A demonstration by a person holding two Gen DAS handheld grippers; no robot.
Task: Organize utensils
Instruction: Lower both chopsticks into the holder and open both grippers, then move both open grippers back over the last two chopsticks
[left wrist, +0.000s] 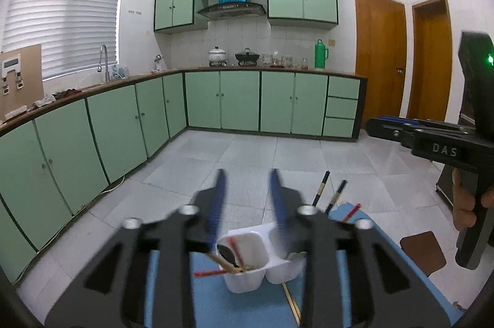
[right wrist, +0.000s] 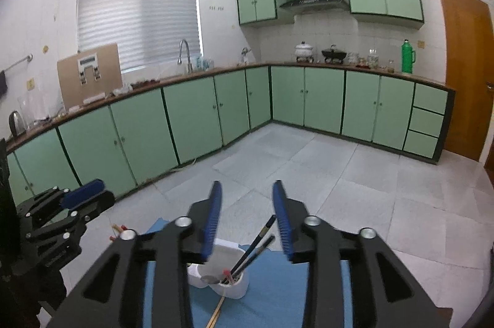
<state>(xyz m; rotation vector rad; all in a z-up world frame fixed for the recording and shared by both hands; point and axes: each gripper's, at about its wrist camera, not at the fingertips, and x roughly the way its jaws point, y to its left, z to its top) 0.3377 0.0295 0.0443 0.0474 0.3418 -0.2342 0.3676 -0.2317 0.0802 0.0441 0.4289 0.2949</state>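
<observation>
A white two-compartment holder [left wrist: 247, 263] stands on a blue mat [left wrist: 247, 309]. One compartment holds red chopsticks [left wrist: 210, 273], a dark spoon [left wrist: 228, 255] and wooden chopsticks. Black chopsticks [left wrist: 321, 189] stick up behind my left gripper [left wrist: 248, 173], which is open and empty above the holder. In the right wrist view the holder [right wrist: 222, 281] holds black chopsticks [right wrist: 256, 244] and a spoon. My right gripper [right wrist: 247, 189] is open and empty above it. A wooden chopstick [right wrist: 217, 311] lies on the mat in front of the holder.
The right gripper's body [left wrist: 447, 143] shows at the right of the left wrist view, the left gripper's [right wrist: 61, 213] at the left of the right wrist view. Green cabinets [left wrist: 240, 102] line the walls across a tiled floor [left wrist: 278, 161]. A brown stool [left wrist: 423, 251] stands to the right.
</observation>
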